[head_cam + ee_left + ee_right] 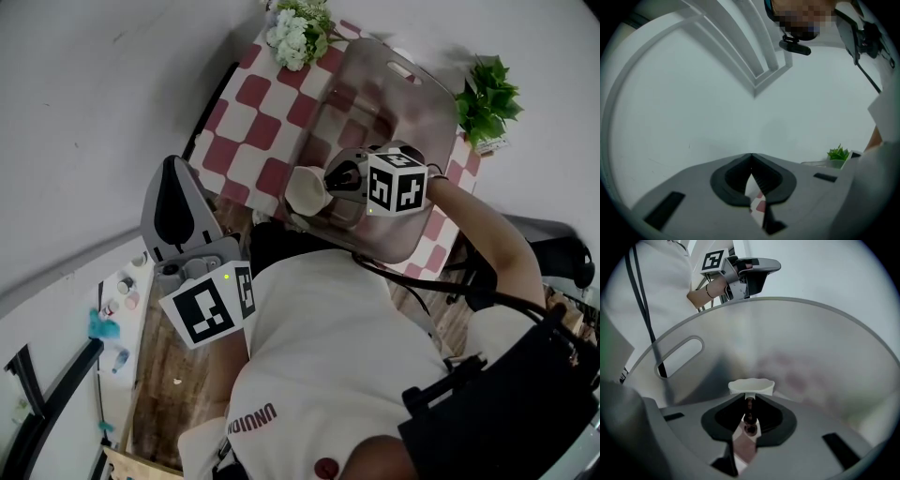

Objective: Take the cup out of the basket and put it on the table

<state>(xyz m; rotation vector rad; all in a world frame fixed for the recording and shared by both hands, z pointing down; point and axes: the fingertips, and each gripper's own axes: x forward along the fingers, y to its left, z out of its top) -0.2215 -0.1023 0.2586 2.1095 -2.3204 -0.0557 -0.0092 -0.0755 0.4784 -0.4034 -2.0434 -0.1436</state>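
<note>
Head view: left gripper (172,173) is hovering beside the person's body, jaws closed on nothing. Right gripper (330,185) is pinching the pale cup (307,190) by its rim, holding it over the translucent basket (412,122) on the checkered table (253,94).

White flowers (298,36) & green plant (487,98) far side; sm. bottles (131,300) lower-left.

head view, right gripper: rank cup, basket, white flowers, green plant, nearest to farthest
1. cup: pinched in the right gripper.
2. basket: directly below the gripper.
3. white flowers, at the top of the view, and green plant, at the right: both beyond the basket, too close to call.
</note>
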